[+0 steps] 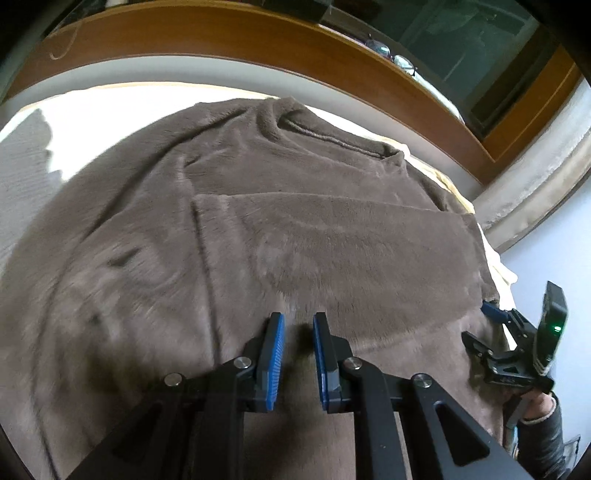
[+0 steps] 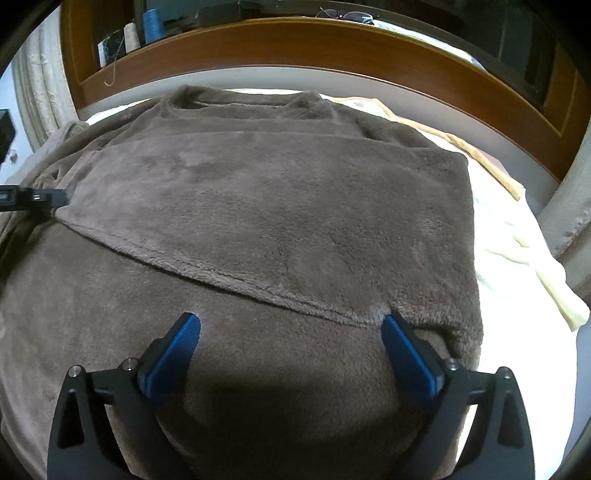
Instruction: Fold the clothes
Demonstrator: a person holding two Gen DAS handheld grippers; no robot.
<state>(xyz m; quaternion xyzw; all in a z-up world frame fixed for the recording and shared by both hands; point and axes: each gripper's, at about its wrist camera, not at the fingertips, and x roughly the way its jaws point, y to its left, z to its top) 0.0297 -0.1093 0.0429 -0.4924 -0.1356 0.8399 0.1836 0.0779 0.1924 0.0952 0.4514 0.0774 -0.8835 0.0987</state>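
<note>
A brown fleece top (image 1: 258,229) lies flat on the bed, collar at the far end, with one side folded across its middle; it also fills the right wrist view (image 2: 280,206). My left gripper (image 1: 298,325) hovers just over the fabric near its lower middle, jaws a narrow gap apart with nothing between them. My right gripper (image 2: 291,328) is wide open above the hem of the folded flap, empty; it also shows at the right edge of the left wrist view (image 1: 491,317). The left gripper's tip shows at the left edge of the right wrist view (image 2: 37,197).
A white sheet (image 2: 517,236) and a cream cloth (image 2: 476,147) lie to the right of the top. A wooden headboard (image 1: 258,40) with a shelf holding glasses (image 1: 391,55) and thread spools (image 2: 147,29) runs along the far side. A curtain (image 1: 546,166) hangs at right.
</note>
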